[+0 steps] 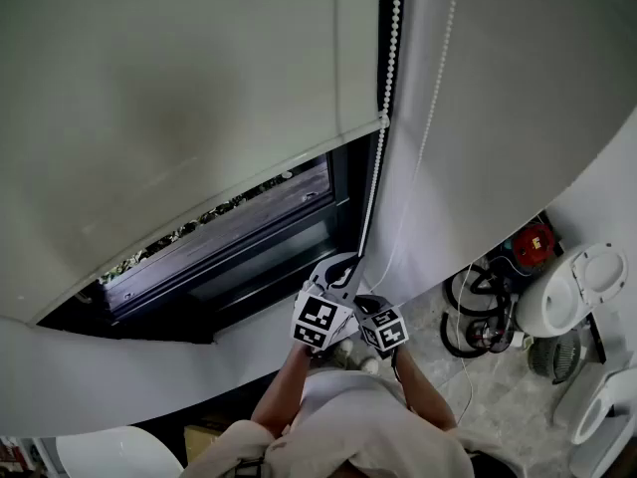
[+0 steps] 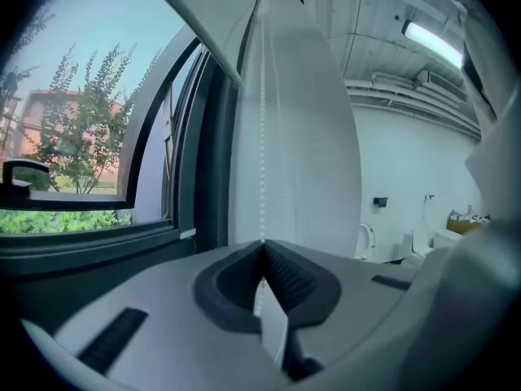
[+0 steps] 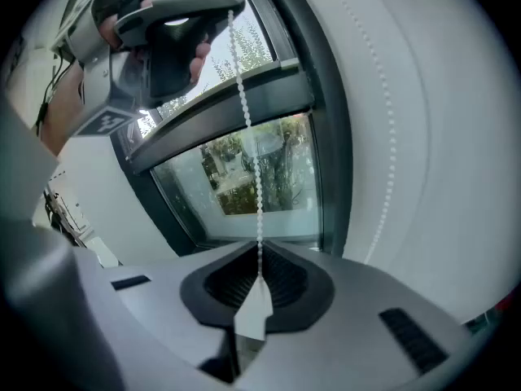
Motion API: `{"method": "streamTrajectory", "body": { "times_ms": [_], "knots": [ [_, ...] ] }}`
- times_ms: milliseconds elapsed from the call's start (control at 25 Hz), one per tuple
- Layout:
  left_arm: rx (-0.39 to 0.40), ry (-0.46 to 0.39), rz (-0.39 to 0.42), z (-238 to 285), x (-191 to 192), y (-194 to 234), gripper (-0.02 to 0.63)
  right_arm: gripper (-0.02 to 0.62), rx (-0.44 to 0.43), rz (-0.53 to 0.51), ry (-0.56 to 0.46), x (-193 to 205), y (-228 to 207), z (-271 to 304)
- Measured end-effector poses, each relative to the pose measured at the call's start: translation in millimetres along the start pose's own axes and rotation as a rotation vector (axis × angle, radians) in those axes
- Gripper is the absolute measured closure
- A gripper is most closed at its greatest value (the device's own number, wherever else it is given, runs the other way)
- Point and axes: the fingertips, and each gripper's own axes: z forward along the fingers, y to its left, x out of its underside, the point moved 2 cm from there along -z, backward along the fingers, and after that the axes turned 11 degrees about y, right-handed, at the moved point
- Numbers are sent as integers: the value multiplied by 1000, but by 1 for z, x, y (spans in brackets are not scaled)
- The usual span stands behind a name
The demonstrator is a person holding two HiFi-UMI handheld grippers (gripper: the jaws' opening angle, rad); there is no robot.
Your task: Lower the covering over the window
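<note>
The left tool (image 2: 262,244) and right tool (image 3: 260,257) clamp the bead chain (image 3: 251,149), top cut off.

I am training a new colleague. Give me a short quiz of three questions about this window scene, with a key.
1. True or false: the roller blind already covers the whole window.
2. What do the left tool and the right tool both grip? A) bead chain B) window handle C) hose
3. Which tool grips the chain higher up?
Key: 1 false; 2 A; 3 the left tool.
</note>
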Motion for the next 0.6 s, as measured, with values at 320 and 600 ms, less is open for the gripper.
{"method": "streamTrajectory", "body": {
  "times_ms": [320, 600],
  "knots": [
    [8, 82, -14, 11, 42, -4, 592, 457, 46, -15, -198, -55, 4, -76],
    [22, 89, -28, 11, 64, -12, 592, 459, 117, -133, -512, -154, 18, -187]
  ]
}}
